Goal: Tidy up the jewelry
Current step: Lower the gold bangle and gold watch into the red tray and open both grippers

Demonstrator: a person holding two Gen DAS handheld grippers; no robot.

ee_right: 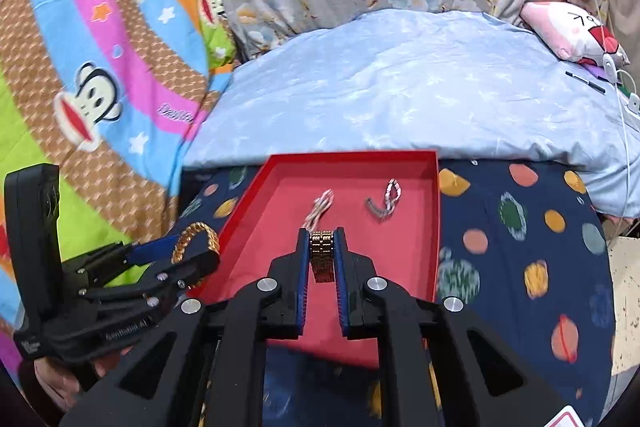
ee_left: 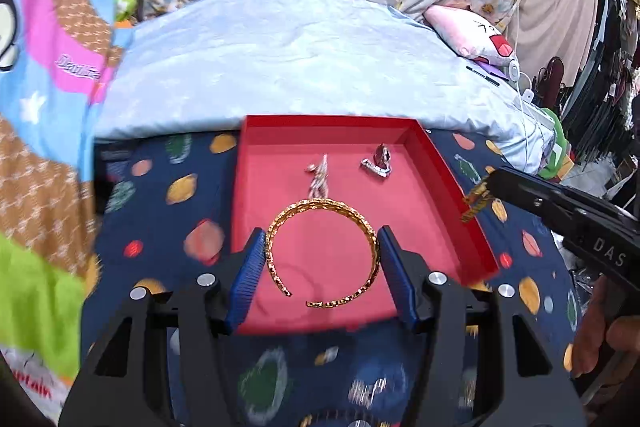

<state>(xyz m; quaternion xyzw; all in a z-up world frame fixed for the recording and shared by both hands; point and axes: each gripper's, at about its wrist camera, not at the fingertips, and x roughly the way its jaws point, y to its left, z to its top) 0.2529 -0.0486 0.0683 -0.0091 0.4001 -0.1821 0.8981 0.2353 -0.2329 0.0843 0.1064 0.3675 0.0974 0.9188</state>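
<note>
left hand-held gripper [ee_left: 320,259] clamped rigid open gold bangle [ee_left: 322,253] by its outer edges | right hand-held gripper [ee_right: 322,255] pinched gold link band [ee_right: 322,255], likely floppy | red tray [ee_left: 448,187] below

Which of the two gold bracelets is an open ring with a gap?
The left gripper holds that one, the thin cuff. The other, in the right gripper, is a wide link band.

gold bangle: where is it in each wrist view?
Left wrist: gold bangle low centre, held between the left gripper fingers above the red tray.
Right wrist: bangle at left, edge-on in the left gripper, beside the tray's left wall.
Shared landmark: the red tray.
</note>
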